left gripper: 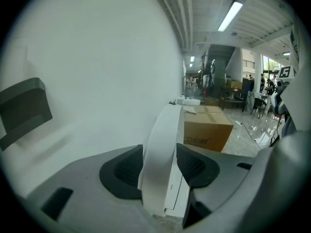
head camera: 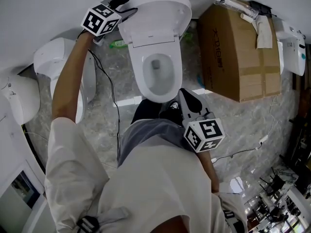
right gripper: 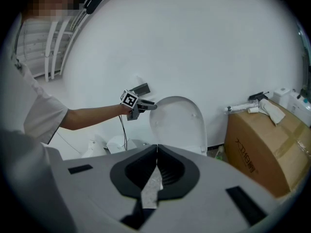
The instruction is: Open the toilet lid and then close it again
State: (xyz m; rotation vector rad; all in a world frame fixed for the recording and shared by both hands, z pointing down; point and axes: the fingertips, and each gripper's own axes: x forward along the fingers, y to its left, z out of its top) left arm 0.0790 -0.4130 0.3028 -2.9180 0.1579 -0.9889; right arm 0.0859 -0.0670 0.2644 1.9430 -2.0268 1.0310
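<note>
Head view: the white oval plastic toilet lid stands raised against the wall, behind the white ceramic bowl. The left gripper meets its upper left edge, and the right gripper hangs low by the person's body.

Left gripper view: both pads pinch the lid's thin rim.

Right gripper view: the jaws are pressed together with nothing between them.

The lid looks light, stiff and smooth, so probably slippery. The rim far from the hinge seems the best hold.

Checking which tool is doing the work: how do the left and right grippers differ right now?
The left gripper is clamped on the edge of the raised toilet lid, while the right gripper has its jaws together on nothing. The left gripper reaches out to the lid; the right gripper is held back, away from it. Neither is open.
</note>
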